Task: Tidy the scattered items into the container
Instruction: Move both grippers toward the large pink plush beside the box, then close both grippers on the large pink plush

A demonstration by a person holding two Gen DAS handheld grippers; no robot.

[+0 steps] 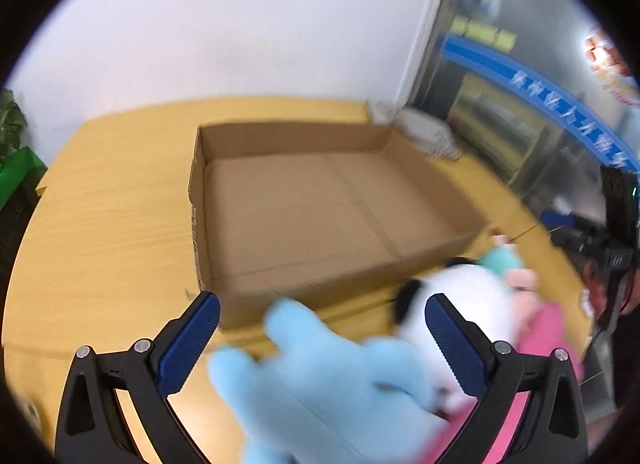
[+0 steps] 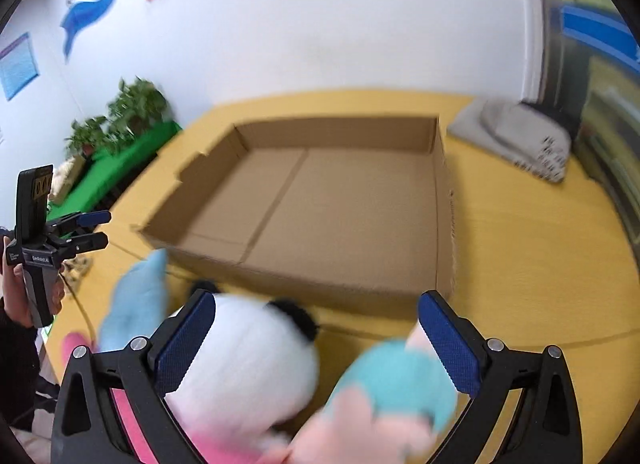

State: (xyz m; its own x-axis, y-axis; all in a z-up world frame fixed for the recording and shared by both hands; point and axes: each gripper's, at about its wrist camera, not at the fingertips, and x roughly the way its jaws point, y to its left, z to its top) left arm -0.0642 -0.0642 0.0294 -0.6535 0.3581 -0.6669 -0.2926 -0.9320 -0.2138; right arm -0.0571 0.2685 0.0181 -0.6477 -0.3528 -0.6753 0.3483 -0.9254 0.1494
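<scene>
A shallow open cardboard box [image 1: 304, 219] lies on the yellow table [image 1: 112, 215], with nothing inside; it also shows in the right wrist view [image 2: 344, 203]. In front of it lie soft toys: a light blue plush [image 1: 320, 376], a white panda plush with black ears [image 2: 248, 360] and a pink and teal plush [image 2: 392, 396]. My left gripper [image 1: 322, 334] is open above the blue plush. My right gripper [image 2: 316, 330] is open above the panda and the pink and teal plush. Neither holds anything. The left gripper also shows in the right wrist view [image 2: 94, 229].
A grey-white folded bag [image 2: 520, 135] lies at the table's far right corner. Potted plants [image 2: 132, 111] and a green surface [image 2: 116, 167] stand beyond the table's left edge. A white wall is behind, with glass doors [image 1: 520, 111] at the right.
</scene>
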